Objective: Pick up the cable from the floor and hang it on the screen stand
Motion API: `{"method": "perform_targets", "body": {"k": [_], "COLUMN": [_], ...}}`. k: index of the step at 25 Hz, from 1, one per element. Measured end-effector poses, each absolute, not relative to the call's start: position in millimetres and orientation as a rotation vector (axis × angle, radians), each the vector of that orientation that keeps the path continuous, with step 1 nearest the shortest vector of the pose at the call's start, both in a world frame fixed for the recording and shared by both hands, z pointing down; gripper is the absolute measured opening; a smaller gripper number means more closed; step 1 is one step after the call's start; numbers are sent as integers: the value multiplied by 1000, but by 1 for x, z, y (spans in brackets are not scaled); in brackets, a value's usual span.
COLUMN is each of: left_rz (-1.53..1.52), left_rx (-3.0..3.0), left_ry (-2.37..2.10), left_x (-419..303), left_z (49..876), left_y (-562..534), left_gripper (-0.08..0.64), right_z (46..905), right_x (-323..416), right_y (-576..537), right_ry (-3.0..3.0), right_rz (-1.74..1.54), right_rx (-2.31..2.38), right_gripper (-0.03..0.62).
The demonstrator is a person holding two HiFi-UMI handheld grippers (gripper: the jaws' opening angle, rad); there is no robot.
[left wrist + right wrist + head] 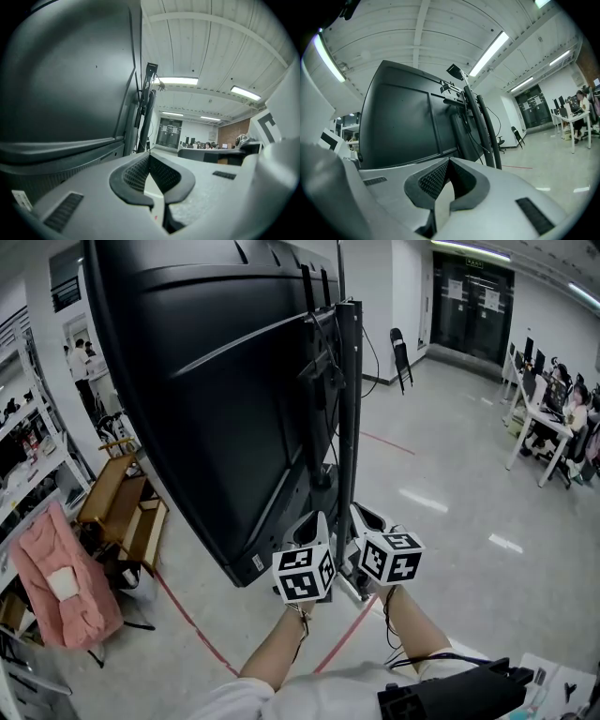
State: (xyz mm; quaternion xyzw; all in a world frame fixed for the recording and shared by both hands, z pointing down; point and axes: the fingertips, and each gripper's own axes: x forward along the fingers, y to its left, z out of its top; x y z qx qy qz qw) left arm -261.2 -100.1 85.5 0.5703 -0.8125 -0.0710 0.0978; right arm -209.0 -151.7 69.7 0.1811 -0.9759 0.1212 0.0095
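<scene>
Screen (206, 381) from behind, stand (349, 427) up its back, both claws down at the stand's foot

Left gripper (317, 521) sits just left of the stand's lower end and right gripper (364, 514) just right of it. Both are clamped fully closed with nothing between the pads. Thin black cable (377, 357) loops off the stand's right side up high, well above both claws.

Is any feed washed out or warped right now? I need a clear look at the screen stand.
Head view: strong fisheye bend; the screen reads as a dark mass, with bright glare patches on the floor. Left gripper view: screen back underexposed, light panel blown out. Right gripper view: screen stand sharp, picture edges vignetted black.
</scene>
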Motion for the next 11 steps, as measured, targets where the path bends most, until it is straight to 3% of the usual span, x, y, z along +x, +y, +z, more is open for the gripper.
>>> {"method": "perform_targets", "body": {"k": [11], "left_rz": [-195], "left_rx": [1684], "left_ry": [-2406], "left_x": [-249], "left_z": [85], "left_y": [-106], "left_gripper": [5], "right_z": [67], "right_x": [-198], "right_y": [-156], "right_ry": [-3057], "right_rz": [381], "right_rx": [561], "right_gripper": [17]}}
